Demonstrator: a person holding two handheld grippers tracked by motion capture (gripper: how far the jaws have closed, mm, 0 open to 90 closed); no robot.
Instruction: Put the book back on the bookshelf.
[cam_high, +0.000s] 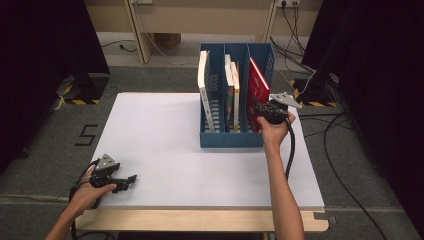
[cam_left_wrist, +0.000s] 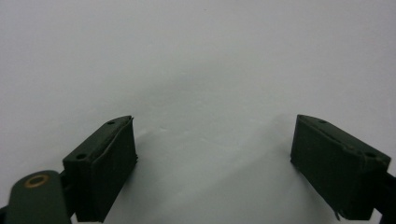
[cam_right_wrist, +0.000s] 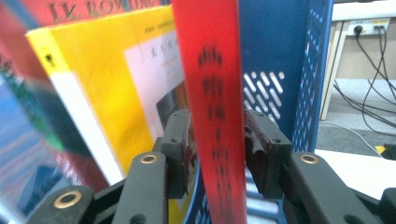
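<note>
red book (cam_right_wrist: 212, 116) spine blurred, R gripper (cam_right_wrist: 217, 140) astride

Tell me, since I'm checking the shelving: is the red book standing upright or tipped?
Tipped: the red book leans leftward in the blue rack's rightmost slot, its spine between the right claw's jaws.

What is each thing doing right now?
Red book: upright in the holder's right slot, leaning, between the right gripper's jaws.
Right gripper: jaws around the red spine.
Left gripper: open, empty, over the table.
Holder: upright, books in all slots.
</note>
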